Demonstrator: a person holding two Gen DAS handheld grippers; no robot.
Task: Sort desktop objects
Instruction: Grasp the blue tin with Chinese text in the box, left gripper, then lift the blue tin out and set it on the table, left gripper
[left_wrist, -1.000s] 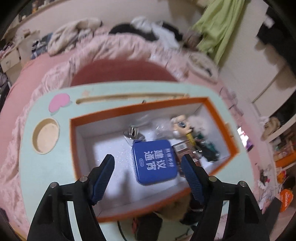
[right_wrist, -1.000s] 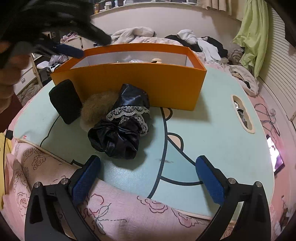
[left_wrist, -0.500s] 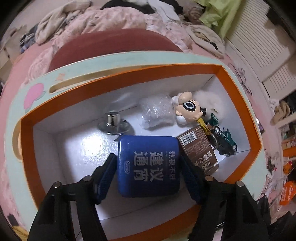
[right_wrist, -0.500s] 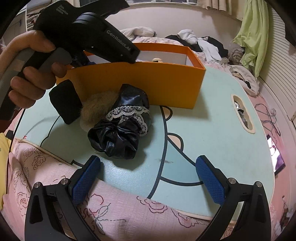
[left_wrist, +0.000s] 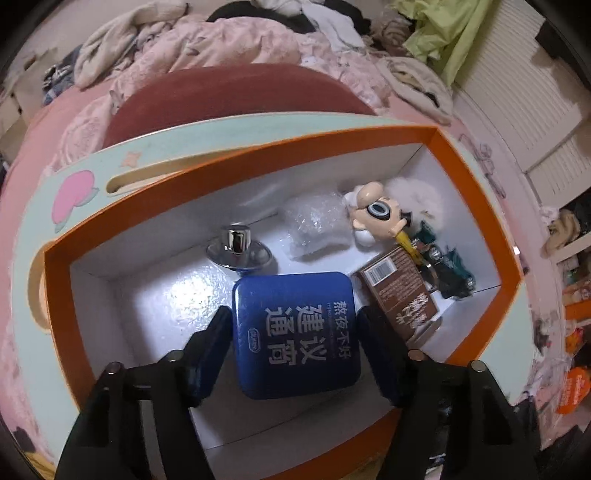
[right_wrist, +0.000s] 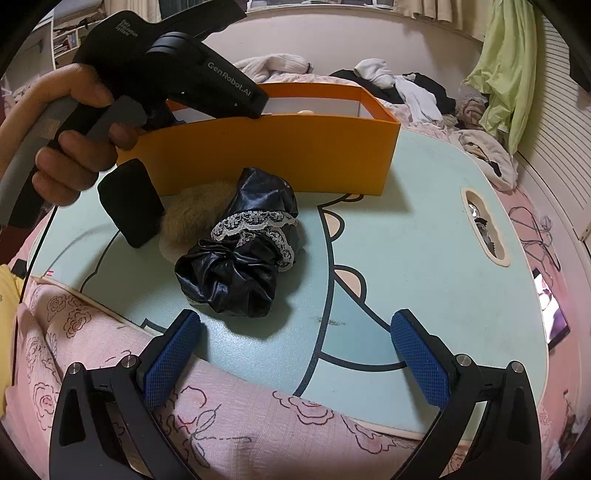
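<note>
Jaws of left gripper (left_wrist: 293, 345) straddled the blue tin (left_wrist: 295, 334) w/ pads at its sides, grip unclear, low inside the orange box (left_wrist: 55, 288), prob. to set it down, while right gripper (right_wrist: 295, 347) waited wide, empty, near worktop (right_wrist: 424, 240) edge.

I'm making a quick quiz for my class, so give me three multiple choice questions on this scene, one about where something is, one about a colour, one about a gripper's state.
1. Where does the blue tin lie?
A. inside the orange box
B. on the pink blanket
C. on the bare table

2. What colour is the table?
A. red
B. light green
C. black

3. How does the right gripper stand?
A. shut on the black cloth bundle
B. shut on nothing
C. open

Answers: 1 A, the tin rests on the box's white floor between the left gripper's fingers. 2 B, pale green around the box. 3 C, its fingers are wide apart, holding nothing.
</note>
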